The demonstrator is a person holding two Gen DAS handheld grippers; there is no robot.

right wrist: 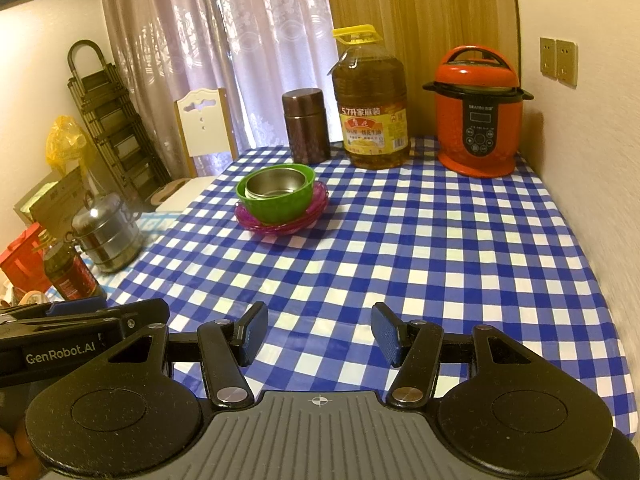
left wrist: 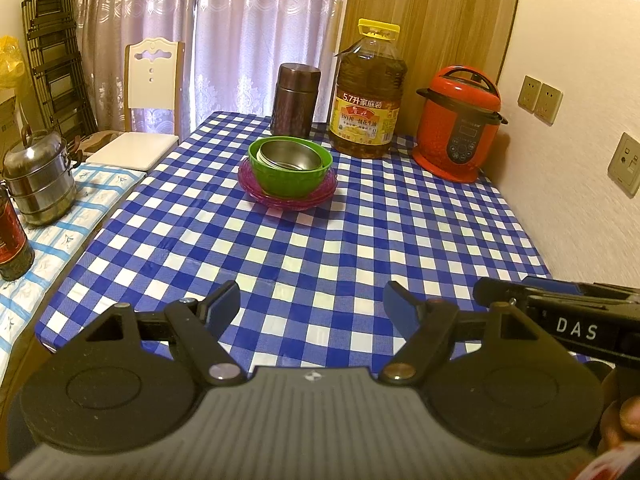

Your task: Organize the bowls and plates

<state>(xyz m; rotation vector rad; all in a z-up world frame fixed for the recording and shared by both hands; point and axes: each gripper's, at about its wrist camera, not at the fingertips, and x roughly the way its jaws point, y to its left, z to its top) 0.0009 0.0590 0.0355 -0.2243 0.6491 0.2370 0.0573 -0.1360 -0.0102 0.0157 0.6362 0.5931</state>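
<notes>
Left wrist view: both claws, left gripper [left wrist: 312, 304] and right gripper [right wrist: 319, 330], are open and empty; metal bowl [left wrist: 290, 155] already sits in green bowl [left wrist: 291, 168] on pink plates [left wrist: 287, 194] near oil bottle [left wrist: 368, 96], so little seems left.

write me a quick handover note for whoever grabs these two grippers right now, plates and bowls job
Left gripper: open, empty, held over the near edge of the checked tablecloth.
Right gripper: open, narrower gap, empty, beside the left one.
Dishes: one stack at the far middle of the table: steel bowl inside green bowl, on pink plates. The stack stands apart from the brown canister and the oil bottle behind it.
Done: bowls nested and set on the plates, by the look of it.
Left: no loose plates or bowls show on this table; check, then stop.
</notes>
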